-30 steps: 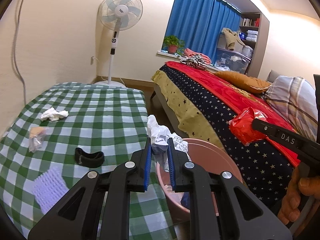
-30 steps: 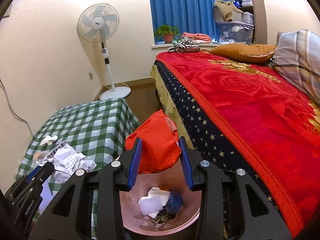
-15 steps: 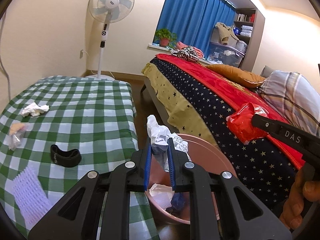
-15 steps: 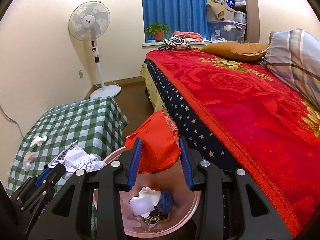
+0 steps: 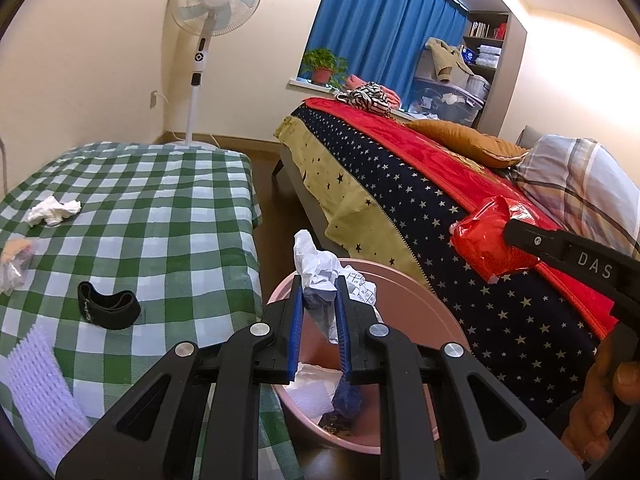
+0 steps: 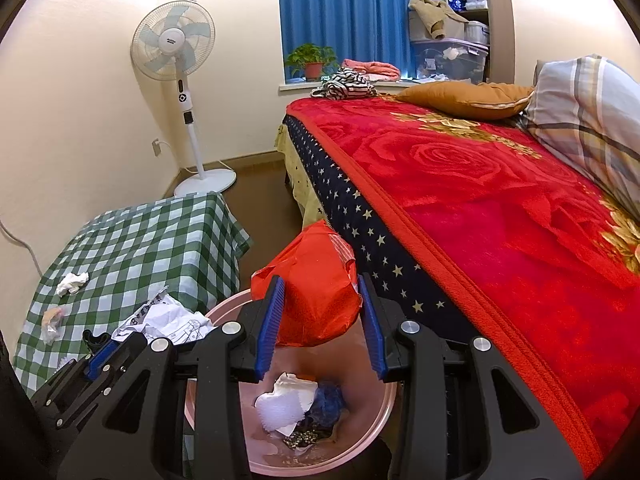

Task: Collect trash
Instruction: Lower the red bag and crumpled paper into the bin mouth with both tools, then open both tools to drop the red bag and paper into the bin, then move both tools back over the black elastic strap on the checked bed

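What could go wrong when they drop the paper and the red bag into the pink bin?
The crumpled paper in the left gripper hangs near the pink bin's rim on the table side, so it might catch the edge and land outside. The red bag in the right gripper is puffy and light; it could drift or sit on top and spill out. With both grippers close together, they might bump.

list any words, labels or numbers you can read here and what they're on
"DAS" on the side of the right gripper, in the left wrist view.
Crumpled paper in the left gripper: printed boxes and characters, too small to read.
Fan hub label: blurred, unreadable.
Red bag: no text visible.
Books on the shelf: too small to read.
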`<state>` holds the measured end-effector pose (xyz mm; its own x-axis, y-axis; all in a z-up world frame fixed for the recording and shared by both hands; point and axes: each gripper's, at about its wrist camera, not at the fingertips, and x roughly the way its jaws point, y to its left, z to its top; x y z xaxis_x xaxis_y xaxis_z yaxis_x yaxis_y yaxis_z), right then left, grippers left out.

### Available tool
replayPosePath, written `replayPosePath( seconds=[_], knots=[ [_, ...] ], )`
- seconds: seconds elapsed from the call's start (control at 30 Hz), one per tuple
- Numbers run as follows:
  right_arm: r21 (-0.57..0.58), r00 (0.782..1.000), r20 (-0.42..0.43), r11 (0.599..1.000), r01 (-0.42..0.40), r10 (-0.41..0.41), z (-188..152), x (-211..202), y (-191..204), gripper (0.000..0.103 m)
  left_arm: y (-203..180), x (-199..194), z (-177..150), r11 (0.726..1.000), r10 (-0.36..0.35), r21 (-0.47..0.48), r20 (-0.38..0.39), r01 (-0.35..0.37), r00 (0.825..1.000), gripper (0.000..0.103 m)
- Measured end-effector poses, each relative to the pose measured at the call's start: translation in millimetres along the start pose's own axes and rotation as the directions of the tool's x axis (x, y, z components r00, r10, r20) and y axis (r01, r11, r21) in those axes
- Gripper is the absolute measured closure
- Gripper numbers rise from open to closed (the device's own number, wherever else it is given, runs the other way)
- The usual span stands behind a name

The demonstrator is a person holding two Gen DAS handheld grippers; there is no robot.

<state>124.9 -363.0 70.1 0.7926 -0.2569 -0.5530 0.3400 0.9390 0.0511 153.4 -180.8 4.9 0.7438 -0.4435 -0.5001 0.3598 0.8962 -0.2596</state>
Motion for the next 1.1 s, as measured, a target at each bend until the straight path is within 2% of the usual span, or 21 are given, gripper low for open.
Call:
replayPosePath(
  seconds=[0.2, 0.33, 0.37, 0.4, 0.53, 1.1],
  knots=[
    [0.005, 1.0, 0.001, 1.0, 0.003, -0.003, -0.1, 0.0, -2.0, 0.065, -5.8, 4.7, -2.0, 1.0, -0.012, 0.002, -0.004, 0.012, 1.0, 0.088],
    [0.021, 1.0, 0.005, 1.0, 0.007, -0.007, -0.4, -1.2, -4.5, 0.06, -12.0, 9.0, -2.3, 0.998, -0.066, 0.009, -0.025, 0.066, 0.997, 0.085],
    [0.027, 1.0, 0.006, 1.0, 0.011, -0.011, -0.5, -1.7, -5.9, 0.051, -11.8, 12.3, -3.5, 0.996, -0.084, 0.002, -0.044, 0.084, 0.995, 0.082],
    [0.036, 1.0, 0.008, 0.999, 0.012, -0.012, -0.1, -1.9, -8.1, 0.048, -10.5, 14.6, -5.3, 0.996, -0.094, -0.008, -0.061, 0.094, 0.994, 0.074],
    [0.054, 1.0, 0.013, 0.999, 0.002, -0.003, -1.0, -3.1, -12.0, 0.046, -2.7, 12.1, -9.8, 0.998, -0.061, -0.032, -0.065, 0.059, 0.996, 0.072],
    [-0.021, 0.993, 0.055, 0.994, -0.103, 0.104, -5.4, -21.3, 14.5, 0.046, 37.1, -50.7, 1.8, 0.998, 0.044, -0.04, 0.033, -0.042, 0.998, 0.073]
  ],
)
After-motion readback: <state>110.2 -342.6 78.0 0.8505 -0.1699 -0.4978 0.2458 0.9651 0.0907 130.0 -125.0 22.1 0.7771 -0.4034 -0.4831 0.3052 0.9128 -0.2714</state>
